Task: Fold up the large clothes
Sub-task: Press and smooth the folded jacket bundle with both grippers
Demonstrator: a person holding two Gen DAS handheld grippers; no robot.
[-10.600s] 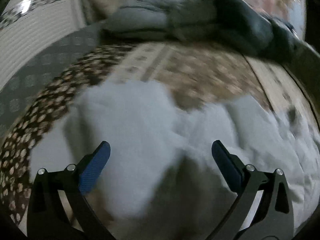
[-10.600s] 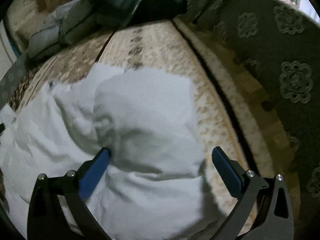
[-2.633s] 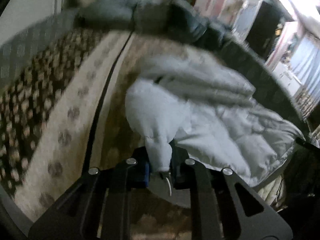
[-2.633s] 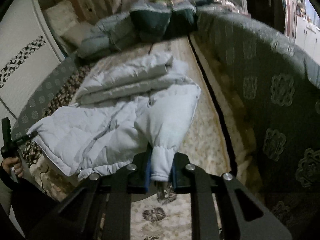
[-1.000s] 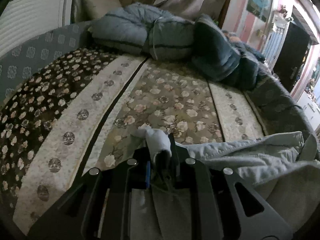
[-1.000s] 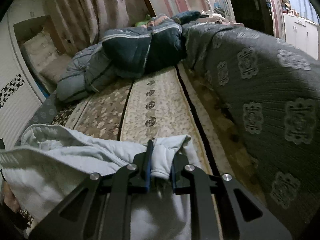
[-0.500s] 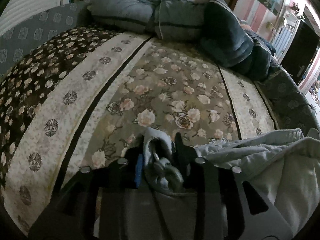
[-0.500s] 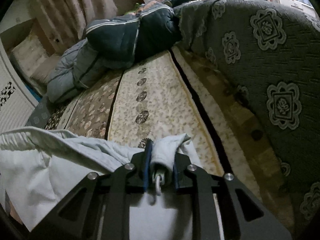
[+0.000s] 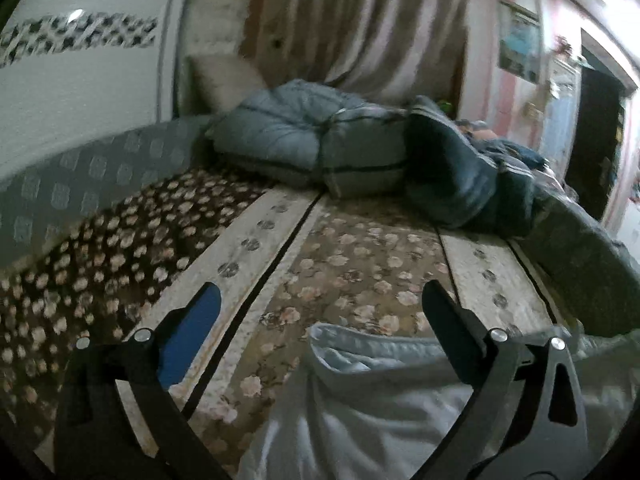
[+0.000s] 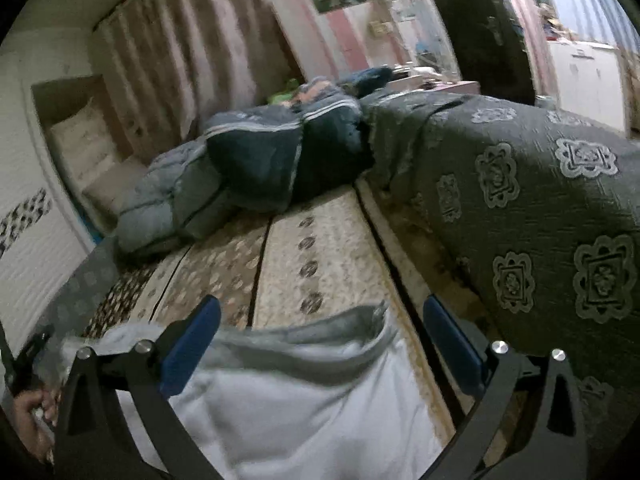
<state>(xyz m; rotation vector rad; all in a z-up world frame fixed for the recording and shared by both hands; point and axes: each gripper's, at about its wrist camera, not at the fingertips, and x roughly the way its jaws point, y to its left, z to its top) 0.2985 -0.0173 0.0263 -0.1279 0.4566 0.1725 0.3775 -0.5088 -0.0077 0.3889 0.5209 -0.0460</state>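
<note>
I hold one claw in each hand over a bed covered with a floral patterned bedspread (image 9: 352,264). My left claw (image 9: 320,316) is opening, its jaws spread wide, and nothing is pinched between them; the pale blue padded jacket (image 9: 372,412) lies on the bed just below and beyond its fingers. My right claw (image 10: 320,320) is opening too, jaws wide apart, with the same jacket's edge (image 10: 304,380) lying loose between and below them, no pad pressing on it. At the far end of the bed sit piled dark and grey-blue quilts (image 9: 360,148).

I judge this to be the letting-go at the end of one fold: the jacket sits bunched at the near end of the bed, released by both claws. The next move likely calls for finding two fresh edges or corners, gripping them evenly, and carrying them over together so the padded layers do not slide apart.
</note>
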